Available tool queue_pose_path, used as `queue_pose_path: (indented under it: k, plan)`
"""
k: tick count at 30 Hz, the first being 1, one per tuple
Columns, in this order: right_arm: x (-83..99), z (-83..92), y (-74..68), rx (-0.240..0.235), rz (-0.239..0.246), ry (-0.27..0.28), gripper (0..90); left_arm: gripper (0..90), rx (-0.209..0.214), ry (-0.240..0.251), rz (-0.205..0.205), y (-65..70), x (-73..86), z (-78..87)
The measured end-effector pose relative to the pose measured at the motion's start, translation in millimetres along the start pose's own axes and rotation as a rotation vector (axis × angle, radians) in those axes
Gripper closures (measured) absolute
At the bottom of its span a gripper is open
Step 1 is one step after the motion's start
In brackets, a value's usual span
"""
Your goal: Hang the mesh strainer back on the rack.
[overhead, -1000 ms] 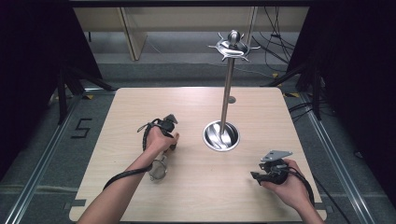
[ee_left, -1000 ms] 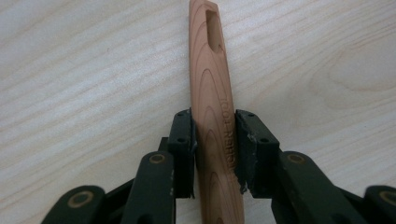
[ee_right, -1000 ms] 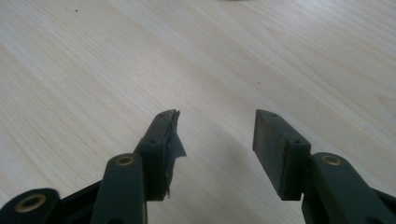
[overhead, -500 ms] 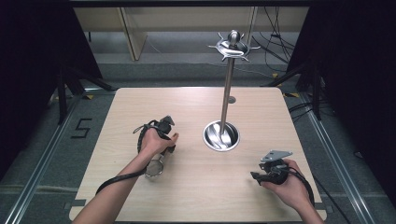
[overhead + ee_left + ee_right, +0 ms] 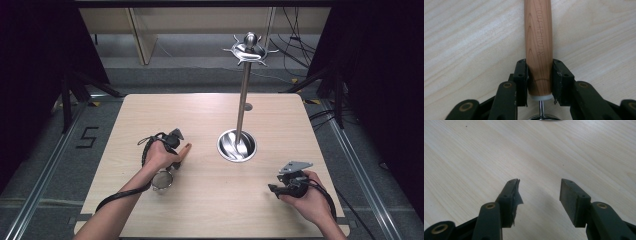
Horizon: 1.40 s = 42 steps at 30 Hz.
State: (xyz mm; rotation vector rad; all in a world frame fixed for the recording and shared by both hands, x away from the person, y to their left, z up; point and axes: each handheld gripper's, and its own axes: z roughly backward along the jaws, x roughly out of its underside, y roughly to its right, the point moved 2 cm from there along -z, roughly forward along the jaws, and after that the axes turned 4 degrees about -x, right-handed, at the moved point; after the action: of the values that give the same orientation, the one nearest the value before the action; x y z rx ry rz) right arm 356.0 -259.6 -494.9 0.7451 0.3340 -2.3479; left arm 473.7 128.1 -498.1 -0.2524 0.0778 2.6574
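A small strainer with a wooden handle (image 5: pixel 538 37) lies on the table. Its mesh bowl (image 5: pixel 162 180) sits near the person's left wrist and the handle tip (image 5: pixel 186 149) points toward the stand. My left gripper (image 5: pixel 174 142) (image 5: pixel 539 62) has just been closing, and both pads press on the handle near its metal neck. My right gripper (image 5: pixel 278 188) (image 5: pixel 540 181) rests low over the table at the front right, open with bare wood between its jaws.
A metal stand rises from a round dished base (image 5: pixel 236 145) in the middle of the table. Its thin pole (image 5: pixel 243 100) carries a ring of hooks (image 5: pixel 248 50) at the top. The light wooden table (image 5: pixel 200 115) has dark floor and cables around it.
The left hand has shifted slightly left over the strainer. The wooden handle's tip now pokes out past the left gripper. The right hand has stayed put.
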Motion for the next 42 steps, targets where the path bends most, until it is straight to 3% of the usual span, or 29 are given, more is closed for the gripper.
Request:
queue_pose_path:
  k: [4,7,8,10,11,12,13,14,16,17,18,23,25,28,34,42]
  plan:
    - [0.0,0.3,-0.9,-0.003,-0.021,0.004,50.2,67.9,0.037,0.015,0.005,-2.2,4.6,2.3]
    - [0.2,0.1,0.3,0.001,-0.001,0.001,50.2,68.0,0.086,0.052,0.013,-4.9,8.9,5.8]
    - [0.1,-0.7,0.1,0.004,-0.001,0.014,50.2,67.9,0.117,0.084,0.033,-4.5,10.2,7.0]
    - [-0.3,0.1,0.0,0.002,0.002,0.006,50.2,68.0,0.137,0.141,0.042,-4.4,12.7,12.2]
    - [-1.2,-1.5,1.0,0.011,0.013,0.048,50.2,68.0,0.135,0.173,0.038,-4.5,14.3,15.7]
    - [-1.2,-1.5,1.0,0.011,0.013,0.048,50.2,68.0,0.131,0.202,0.004,-7.0,15.7,19.1]
    - [-1.6,2.1,1.4,0.006,0.015,0.012,50.2,67.9,0.139,0.224,0.005,-6.9,17.9,22.5]
    - [-1.6,1.8,0.9,0.011,0.009,0.020,50.2,67.9,0.137,0.249,-0.064,-11.4,18.4,25.9]
    - [-1.9,2.2,0.9,0.008,0.011,0.018,50.2,67.9,0.167,0.319,-0.055,-9.8,24.8,32.3]
    - [-1.9,2.2,0.9,0.008,0.011,0.018,50.2,67.9,0.167,0.319,-0.055,-9.8,24.8,32.3]
    - [-1.7,-1.1,0.3,0.014,0.006,0.055,50.3,67.9,0.171,0.360,-0.039,-8.3,25.6,33.3]
    - [-2.1,0.6,0.0,0.018,0.005,0.044,50.2,68.0,0.172,0.469,-0.040,-5.2,30.4,40.5]
    - [-2.2,2.1,2.2,0.019,0.033,0.029,50.3,68.0,0.166,0.516,-0.056,-2.5,31.7,43.4]
    - [-3.0,3.2,1.2,0.017,0.013,0.031,50.3,67.9,0.160,0.574,-0.057,2.2,33.3,47.5]
    - [-3.0,3.3,2.2,0.030,0.024,0.042,50.4,67.9,0.157,0.629,-0.080,8.7,36.3,54.9]
    - [-3.3,3.6,2.6,0.031,0.020,0.052,50.4,67.9,0.170,0.727,-0.072,16.9,38.2,62.5]
